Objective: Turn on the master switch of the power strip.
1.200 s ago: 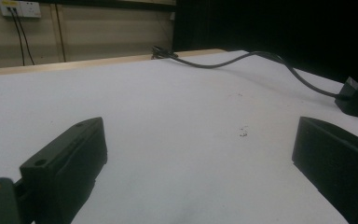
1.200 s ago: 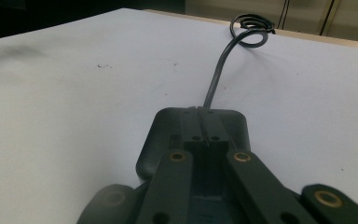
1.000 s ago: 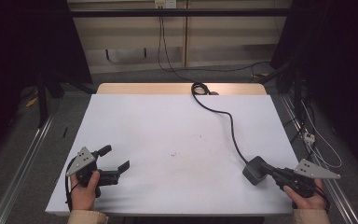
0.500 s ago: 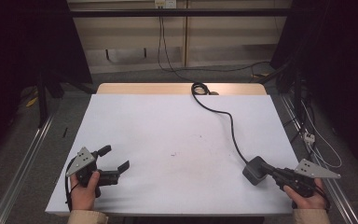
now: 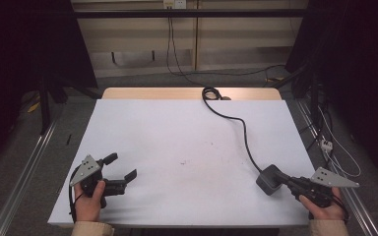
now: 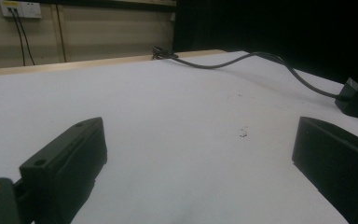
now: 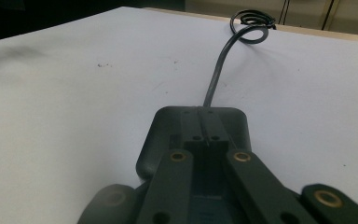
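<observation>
White table (image 5: pixel 177 132): right gripper (image 5: pixel 281 178) closed beside dark adapter block (image 5: pixel 269 179).

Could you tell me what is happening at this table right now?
A person sits at a white table with a gripper in each hand. The left gripper rests near the front left corner, jaws wide open and empty. The right gripper, jaws together, meets a dark power adapter whose cable runs to the far edge.

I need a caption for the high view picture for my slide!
Two hand-held grippers on a white table: left gripper open, right gripper shut beside a dark cabled box.
</observation>
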`<state>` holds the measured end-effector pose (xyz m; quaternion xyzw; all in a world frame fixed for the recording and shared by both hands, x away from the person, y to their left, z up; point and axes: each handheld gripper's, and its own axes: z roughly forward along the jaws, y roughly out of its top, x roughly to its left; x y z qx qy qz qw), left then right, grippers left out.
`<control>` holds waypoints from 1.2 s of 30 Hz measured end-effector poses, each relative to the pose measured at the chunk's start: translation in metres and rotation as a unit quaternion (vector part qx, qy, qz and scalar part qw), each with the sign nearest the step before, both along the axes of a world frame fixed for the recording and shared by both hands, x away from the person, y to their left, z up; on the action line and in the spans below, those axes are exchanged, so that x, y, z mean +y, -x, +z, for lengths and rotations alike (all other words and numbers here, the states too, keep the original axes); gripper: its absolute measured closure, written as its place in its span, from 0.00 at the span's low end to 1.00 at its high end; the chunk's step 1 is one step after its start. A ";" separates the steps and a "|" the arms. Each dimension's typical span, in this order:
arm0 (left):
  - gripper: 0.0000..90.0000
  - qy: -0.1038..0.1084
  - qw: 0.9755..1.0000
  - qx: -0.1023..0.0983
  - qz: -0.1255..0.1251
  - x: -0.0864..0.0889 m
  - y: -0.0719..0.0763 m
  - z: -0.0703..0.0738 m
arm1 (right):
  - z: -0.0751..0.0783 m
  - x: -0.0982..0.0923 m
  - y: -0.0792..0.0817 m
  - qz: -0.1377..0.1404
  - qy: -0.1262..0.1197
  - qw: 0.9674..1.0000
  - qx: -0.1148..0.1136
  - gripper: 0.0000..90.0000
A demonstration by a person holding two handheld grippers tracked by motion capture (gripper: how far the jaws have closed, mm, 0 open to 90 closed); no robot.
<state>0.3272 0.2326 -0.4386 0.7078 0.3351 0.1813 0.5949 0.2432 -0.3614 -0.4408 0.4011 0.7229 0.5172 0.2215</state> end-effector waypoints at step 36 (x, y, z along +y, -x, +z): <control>0.03 0.005 1.000 -0.003 0.005 0.001 0.001 0.001 | 0.000 0.001 0.001 -0.004 0.004 1.000 0.004 1.00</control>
